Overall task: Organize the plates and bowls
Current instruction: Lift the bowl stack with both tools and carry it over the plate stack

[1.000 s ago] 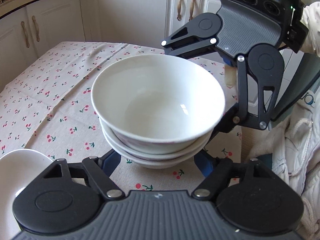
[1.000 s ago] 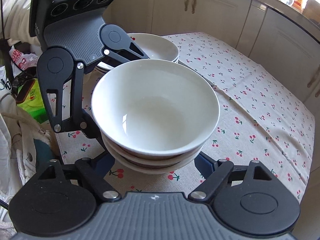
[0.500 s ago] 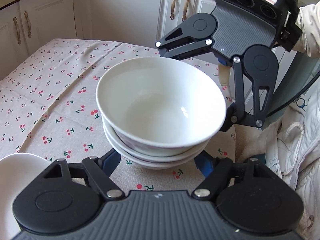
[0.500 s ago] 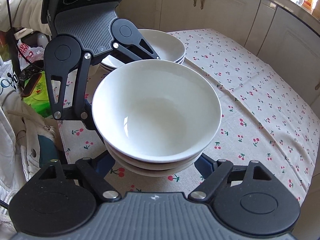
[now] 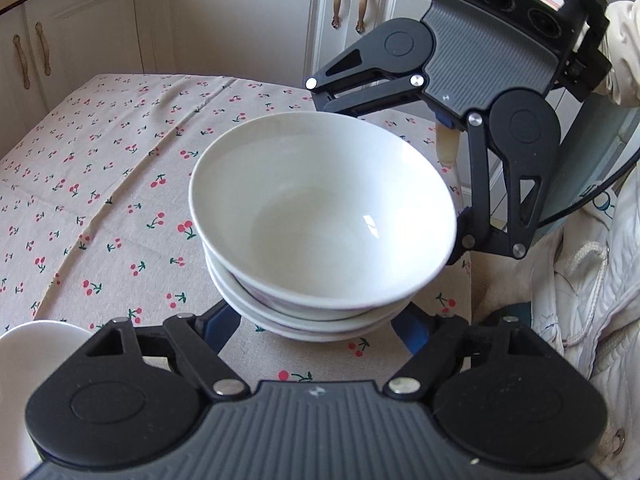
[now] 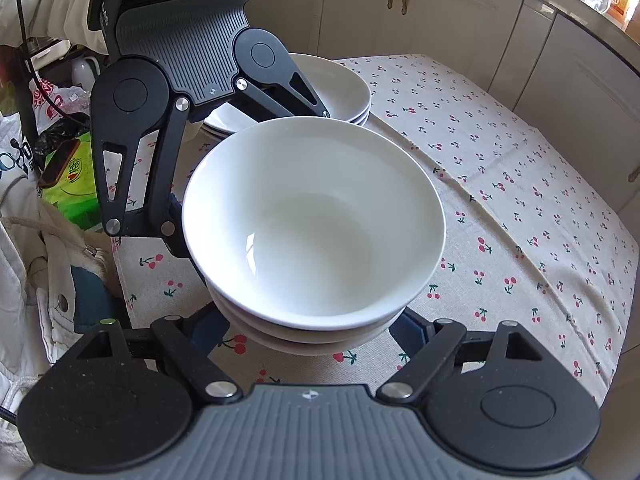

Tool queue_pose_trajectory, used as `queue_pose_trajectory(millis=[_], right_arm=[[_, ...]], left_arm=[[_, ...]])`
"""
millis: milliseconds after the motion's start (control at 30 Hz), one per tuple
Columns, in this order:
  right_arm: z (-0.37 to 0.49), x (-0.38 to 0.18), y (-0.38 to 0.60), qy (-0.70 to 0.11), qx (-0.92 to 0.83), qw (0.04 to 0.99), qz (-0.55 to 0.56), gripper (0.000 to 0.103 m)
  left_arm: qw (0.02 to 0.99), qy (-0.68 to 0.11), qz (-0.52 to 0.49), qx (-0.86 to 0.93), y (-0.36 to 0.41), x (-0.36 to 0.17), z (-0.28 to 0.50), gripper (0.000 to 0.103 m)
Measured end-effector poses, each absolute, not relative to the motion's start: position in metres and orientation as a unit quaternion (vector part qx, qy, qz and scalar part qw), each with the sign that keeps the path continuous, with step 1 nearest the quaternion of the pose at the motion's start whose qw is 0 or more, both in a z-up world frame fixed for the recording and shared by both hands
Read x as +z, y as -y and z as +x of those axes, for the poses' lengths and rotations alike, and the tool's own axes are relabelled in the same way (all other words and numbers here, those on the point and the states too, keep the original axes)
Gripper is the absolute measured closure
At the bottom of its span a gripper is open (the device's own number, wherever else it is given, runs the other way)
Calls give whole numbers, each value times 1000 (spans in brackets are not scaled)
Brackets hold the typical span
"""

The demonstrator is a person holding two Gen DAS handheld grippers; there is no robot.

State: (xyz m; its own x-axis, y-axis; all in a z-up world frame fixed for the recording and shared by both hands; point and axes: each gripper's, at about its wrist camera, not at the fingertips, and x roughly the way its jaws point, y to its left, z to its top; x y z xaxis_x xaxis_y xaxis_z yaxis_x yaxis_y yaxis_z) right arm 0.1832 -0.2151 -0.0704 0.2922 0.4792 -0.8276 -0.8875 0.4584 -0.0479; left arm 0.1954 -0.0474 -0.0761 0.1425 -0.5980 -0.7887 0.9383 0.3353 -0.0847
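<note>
Left wrist view shows the stack of white bowls [image 5: 324,224] at centre on the cherry-print desk [image 5: 100,184]. Left tongs [image 5: 320,324] spread wide around its base from 6 o'clock, right tongs [image 5: 404,160] wide around it from 1 o'clock; whether the fingers touch the bowls cannot be told. Right wrist view has a second stack of plates [image 6: 344,88] at 12 o'clock, just behind

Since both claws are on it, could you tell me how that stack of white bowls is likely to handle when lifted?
The stack of bowls looks glazed and glossy, so probably slippery against the claw fingers. It appears ceramic, likely rigid, heavy and breakable. The nested bowls sit slightly askew, so the top one might shift if tilted over the tablecloth.
</note>
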Motion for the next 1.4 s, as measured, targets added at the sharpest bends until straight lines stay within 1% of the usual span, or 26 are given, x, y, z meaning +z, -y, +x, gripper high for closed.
queue_pose_trajectory(millis=[233, 633, 933, 1167, 1400], right_arm=[[184, -71, 214, -392, 449, 757, -266, 14], [182, -70, 212, -389, 447, 759, -271, 14], [177, -50, 207, -379, 444, 759, -287, 14], [176, -27, 186, -360, 460, 752, -305, 14], [190, -13, 145, -327, 484, 742, -329, 14]], left_arm=[[716, -382, 228, -537, 50, -77, 198, 19], [718, -385, 233, -531, 53, -76, 197, 20], [731, -371, 231, -524, 46, -57, 190, 20], [747, -368, 230, -504, 22, -32, 181, 20], [779, -357, 228, -462, -21, -17, 180, 20]])
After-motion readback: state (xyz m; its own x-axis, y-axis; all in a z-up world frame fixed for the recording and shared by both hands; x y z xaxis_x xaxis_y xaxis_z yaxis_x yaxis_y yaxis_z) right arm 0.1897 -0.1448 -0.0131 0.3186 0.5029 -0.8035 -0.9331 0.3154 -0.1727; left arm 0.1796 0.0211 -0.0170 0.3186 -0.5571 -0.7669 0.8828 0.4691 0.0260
